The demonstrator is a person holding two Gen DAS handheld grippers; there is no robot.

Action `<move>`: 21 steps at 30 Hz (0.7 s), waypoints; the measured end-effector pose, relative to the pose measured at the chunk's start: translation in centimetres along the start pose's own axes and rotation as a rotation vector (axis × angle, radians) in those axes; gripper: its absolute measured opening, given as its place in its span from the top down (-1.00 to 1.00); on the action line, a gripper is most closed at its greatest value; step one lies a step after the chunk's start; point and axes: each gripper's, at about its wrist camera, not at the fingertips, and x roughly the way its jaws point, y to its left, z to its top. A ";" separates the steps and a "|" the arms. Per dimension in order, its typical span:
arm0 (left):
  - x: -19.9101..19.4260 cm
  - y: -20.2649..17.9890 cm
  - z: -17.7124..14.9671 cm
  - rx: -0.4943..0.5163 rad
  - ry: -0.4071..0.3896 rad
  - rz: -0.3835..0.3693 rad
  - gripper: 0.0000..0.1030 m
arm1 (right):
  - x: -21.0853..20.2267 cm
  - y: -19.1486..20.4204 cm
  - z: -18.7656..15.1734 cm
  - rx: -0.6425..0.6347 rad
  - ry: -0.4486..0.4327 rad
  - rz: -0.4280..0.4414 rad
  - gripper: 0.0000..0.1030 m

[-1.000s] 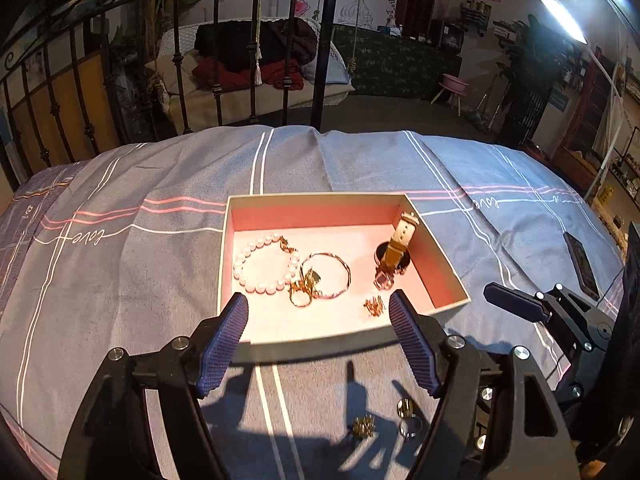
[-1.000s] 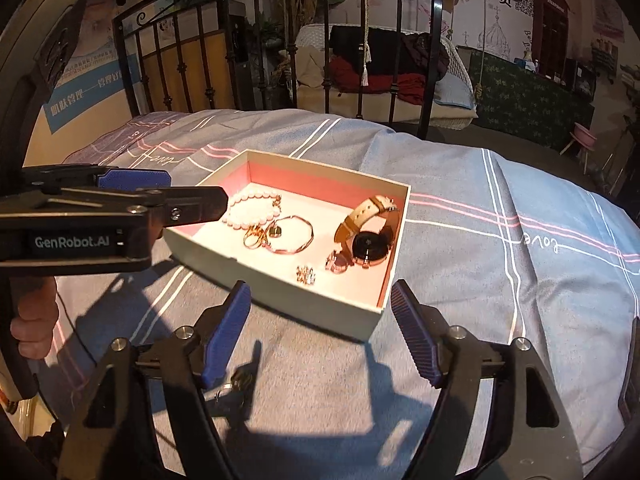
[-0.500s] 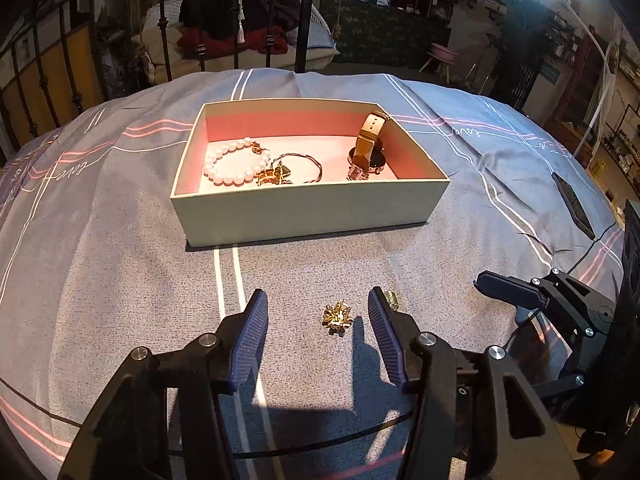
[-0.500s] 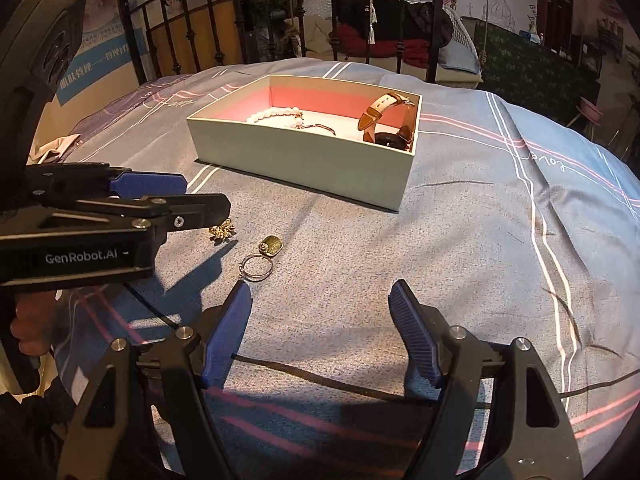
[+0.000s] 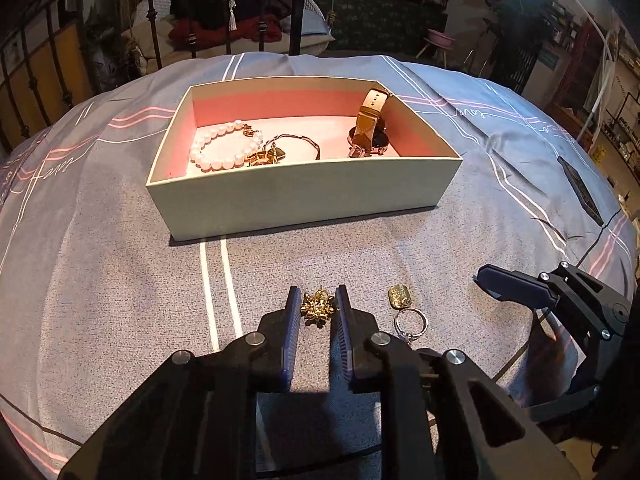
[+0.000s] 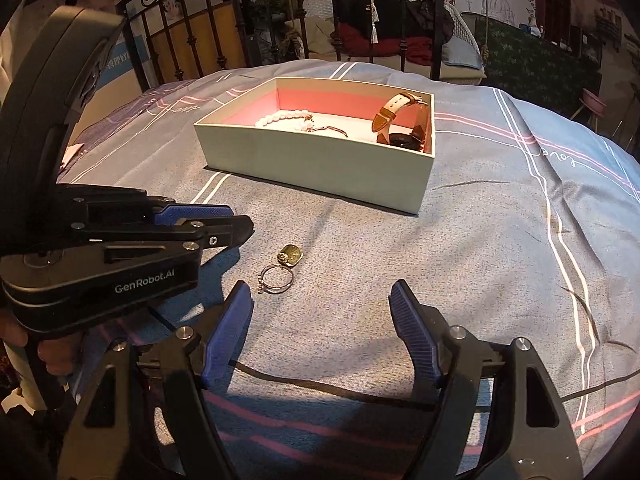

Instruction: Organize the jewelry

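A pale box with a pink inside (image 5: pixel 304 196) (image 6: pixel 320 160) sits on the grey striped bedspread. It holds a pearl bracelet (image 5: pixel 218 152), a thin bangle (image 5: pixel 296 142) and a tan-strap watch (image 5: pixel 368 128) (image 6: pixel 400 120). My left gripper (image 5: pixel 318 304) is shut on a gold flower-shaped brooch (image 5: pixel 318 307) lying on the bedspread in front of the box. Just right of it lie a ring (image 5: pixel 410 322) (image 6: pixel 276 278) and a gold tag (image 5: pixel 399 295) (image 6: pixel 290 255). My right gripper (image 6: pixel 320 312) is open and empty, low over the bedspread right of the ring.
A black iron bed frame (image 5: pixel 298 4) rises behind the box. A dark phone-like slab (image 5: pixel 580 188) lies on the bedspread at the far right. A black cable (image 6: pixel 360 392) runs across the bedspread under the right gripper. The left gripper's body (image 6: pixel 100 256) fills the right wrist view's left side.
My left gripper has dropped low in front of the box and closed its jaws onto the gold brooch. My right gripper stayed open near the ring.
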 end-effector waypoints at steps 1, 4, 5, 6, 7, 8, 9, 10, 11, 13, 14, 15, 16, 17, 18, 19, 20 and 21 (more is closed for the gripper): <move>0.0 0.0 0.0 0.002 -0.001 0.001 0.67 | 0.1 0.2 0.1 -0.002 0.001 -0.001 -0.41; 0.1 0.0 0.1 -0.003 0.000 -0.005 0.67 | 0.4 0.6 0.2 -0.007 0.007 0.004 -0.41; 0.0 0.1 0.2 -0.004 0.000 -0.007 0.67 | 0.5 0.7 0.3 -0.007 0.008 0.005 -0.41; 0.0 0.2 0.2 -0.006 0.001 -0.010 0.67 | 0.6 0.7 0.3 -0.006 0.013 0.005 -0.41; 0.0 0.3 0.2 -0.009 0.000 -0.011 0.67 | 0.6 0.8 0.4 -0.006 0.013 0.004 -0.41; 0.0 0.3 0.2 -0.012 0.000 -0.011 0.67 | 0.7 0.8 0.4 -0.007 0.013 0.007 -0.41; 0.0 0.3 0.2 -0.011 0.000 -0.013 0.67 | 0.8 0.9 0.5 -0.008 0.015 0.006 -0.41; 0.0 0.3 0.2 -0.011 0.000 -0.015 0.67 | 0.9 0.9 0.5 -0.008 0.016 0.002 -0.41; 0.0 0.4 0.2 -0.012 -0.001 -0.018 0.67 | 1.0 1.0 0.5 -0.009 0.017 0.003 -0.41; -0.1 0.5 0.2 -0.017 -0.002 -0.020 0.67 | 1.2 1.2 0.6 -0.015 0.019 -0.006 -0.41; -0.2 0.5 0.2 -0.020 -0.003 -0.022 0.67 | 1.2 1.3 0.6 -0.015 0.018 -0.008 -0.41; -0.3 0.6 0.1 -0.021 -0.003 -0.022 0.67 | 1.3 1.2 0.6 -0.015 0.017 -0.007 -0.41; -0.4 0.7 0.1 -0.021 -0.006 -0.020 0.67 | 1.2 1.1 0.5 -0.012 0.015 -0.006 -0.41; -0.6 0.8 0.1 -0.023 -0.010 -0.018 0.67 | 1.2 1.1 0.5 -0.009 0.014 -0.006 -0.41; -0.7 1.0 0.2 -0.032 -0.015 -0.018 0.67 | 1.2 1.1 0.4 -0.009 0.013 -0.006 -0.41; -1.0 1.2 0.2 -0.046 -0.021 -0.022 0.67 | 1.1 1.1 0.3 -0.011 0.012 -0.007 -0.41; -1.1 1.4 0.2 -0.052 -0.025 -0.027 0.67 | 1.1 1.1 0.2 -0.011 0.013 -0.008 -0.41; -1.2 1.6 0.2 -0.052 -0.028 -0.019 0.67 | 1.2 1.1 0.2 -0.011 0.013 -0.009 -0.41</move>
